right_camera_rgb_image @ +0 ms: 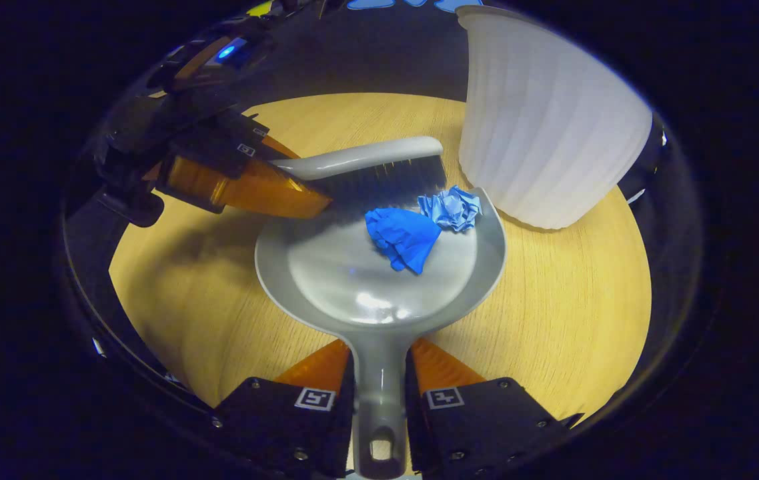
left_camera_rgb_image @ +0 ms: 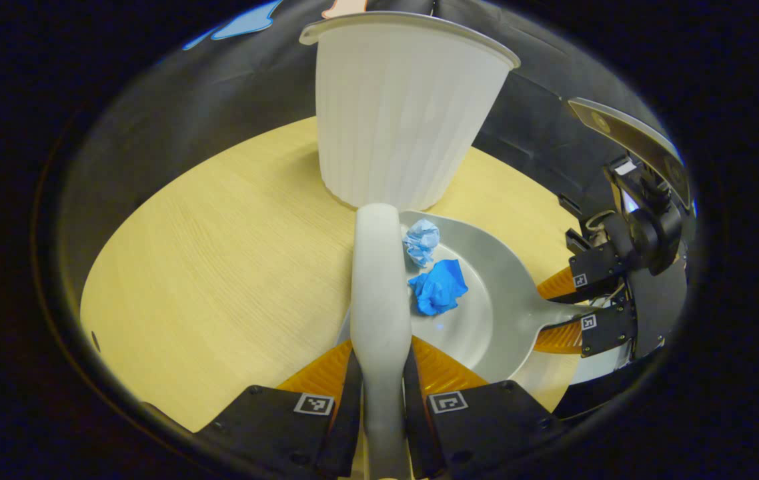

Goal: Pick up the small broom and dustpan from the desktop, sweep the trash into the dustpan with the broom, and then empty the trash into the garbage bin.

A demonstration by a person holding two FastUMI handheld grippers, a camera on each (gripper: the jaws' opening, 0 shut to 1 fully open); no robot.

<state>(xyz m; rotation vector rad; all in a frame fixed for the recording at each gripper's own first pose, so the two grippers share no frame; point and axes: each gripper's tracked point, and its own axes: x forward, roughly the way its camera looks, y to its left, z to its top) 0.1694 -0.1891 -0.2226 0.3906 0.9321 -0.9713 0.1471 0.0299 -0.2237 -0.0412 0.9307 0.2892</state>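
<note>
Items on the pale wood-grain worktop [right_camera_rgb_image: 566, 320], listed left to right as the right gripper view lays them out.

1. Left tongs [right_camera_rgb_image: 299, 190] — black body, amber fingers, closed on the handle of the small grey plastic broom [right_camera_rgb_image: 359, 160]. In the left gripper view the left tongs [left_camera_rgb_image: 381, 373] clamp the handle from both sides. Handling: light and stiff in the back, soft in the dark bristles; the narrow handle is the right place to hold, as now.

2. Grey plastic dustpan with a round, glossy bowl [right_camera_rgb_image: 353, 280] — lying flat on the worktop, its open lip towards the bin. The right tongs [right_camera_rgb_image: 379, 393] are shut on its stubby handle, one finger on each side. Handling: light, rigid, probably slick inside, so the load is likely to slide when tipped; keep it level until over the bin.

3. Dark blue crumpled scrap [right_camera_rgb_image: 403, 237] — inside the bowl, just in front of the bristles. Very light, soft, apt to roll or blow off.

4. Pale blue crumpled paper ball [right_camera_rgb_image: 451, 208] — at the pan's lip, touching or just beside the dark scrap. Same handling; the likelier one to drop off the edge.

5. White ribbed plastic garbage bin [right_camera_rgb_image: 546, 133] — upright, just beyond the pan's lip, wide-mouthed. Thin-walled, probably easy to knock.
</note>
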